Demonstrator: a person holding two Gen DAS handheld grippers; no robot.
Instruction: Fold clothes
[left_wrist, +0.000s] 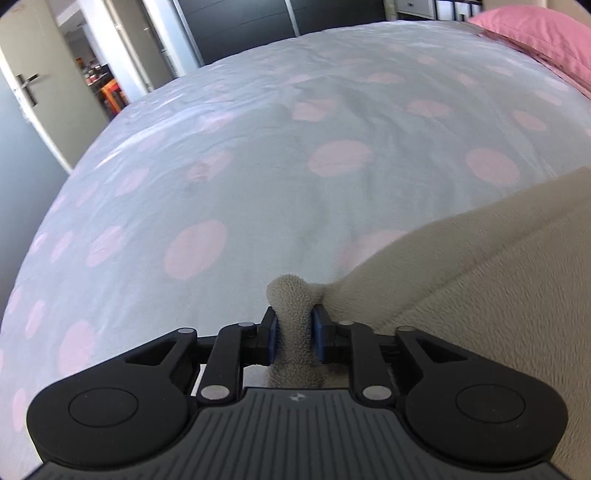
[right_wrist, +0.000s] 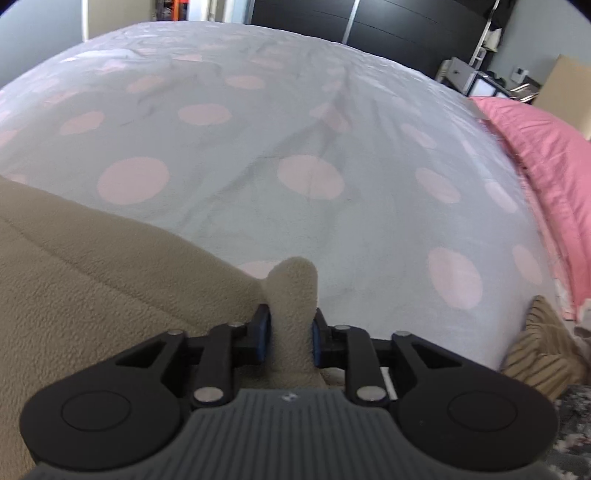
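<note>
The left hand-held gripper (left_wrist: 294, 334) has a bunched bit of the fuzzy beige cloth (left_wrist: 480, 266) between its blue pads, which touch it on both sides. The right hand-held gripper (right_wrist: 288, 334) pinches another bunch of the same cloth (right_wrist: 92, 277). The cloth lies on the near edge of the bed (left_wrist: 258, 166), which has a grey cover with pink dots. A pink pillow (right_wrist: 546, 147) lies at the bed's right edge.

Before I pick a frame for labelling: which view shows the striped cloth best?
The right wrist view: the striped cloth lies at the bed's lower right edge, near the pink pillow. The left wrist view does not show it at all, only the beige fleece.
</note>
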